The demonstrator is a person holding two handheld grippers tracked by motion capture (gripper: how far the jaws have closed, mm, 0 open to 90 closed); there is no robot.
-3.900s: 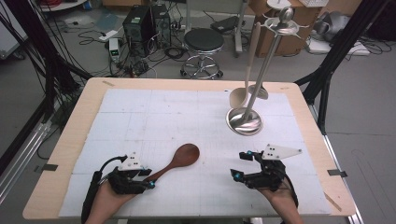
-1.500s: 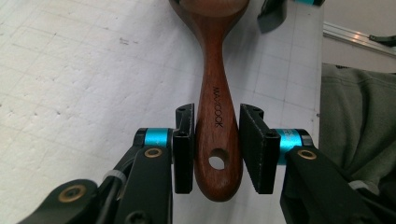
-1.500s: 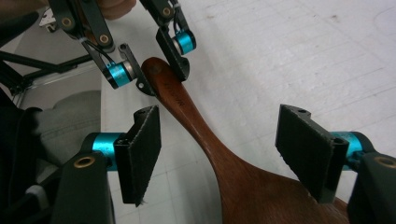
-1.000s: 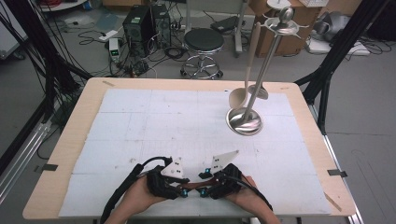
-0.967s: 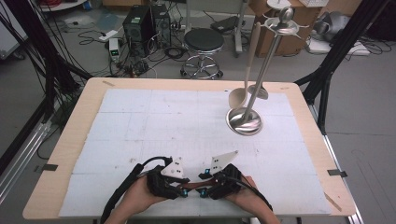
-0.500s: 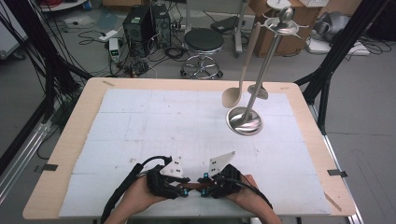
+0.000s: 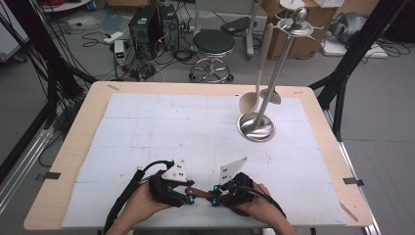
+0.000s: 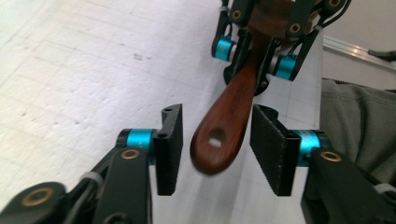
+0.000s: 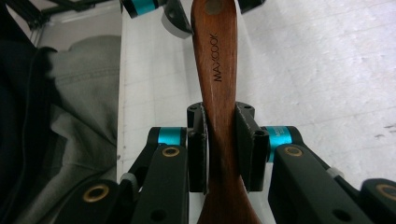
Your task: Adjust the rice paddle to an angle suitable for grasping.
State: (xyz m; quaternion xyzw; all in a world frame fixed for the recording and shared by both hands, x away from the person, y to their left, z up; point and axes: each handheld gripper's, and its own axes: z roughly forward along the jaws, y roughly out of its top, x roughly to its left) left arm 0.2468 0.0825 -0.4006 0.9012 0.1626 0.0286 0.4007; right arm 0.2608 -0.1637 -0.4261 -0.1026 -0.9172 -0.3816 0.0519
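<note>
A dark wooden spoon [image 7: 200,192] hangs level between my two grippers near the table's front edge. My right gripper [image 9: 222,112] is shut on the spoon's handle [image 9: 215,56], and its jaws have just been closing on it. The left gripper [image 8: 217,114] stands open. Its jaws have just been opening, and the handle's holed end [image 8: 217,142] lies between them with a gap on each side. In the high view the left gripper [image 7: 188,198] and right gripper [image 7: 215,199] face each other closely. The spoon's bowl is hidden under the right hand.
A metal utensil stand [image 7: 255,127] rises at the back right of the white mat [image 7: 147,127], with a pale wooden spoon [image 7: 249,100] hanging on it. A person's grey trousers [image 8: 355,126] lie just past the table's front edge.
Since the earliest frame both hands have come together at the front middle, and the dark spoon has left the mat. The pale spoon on the stand has swung slightly.
</note>
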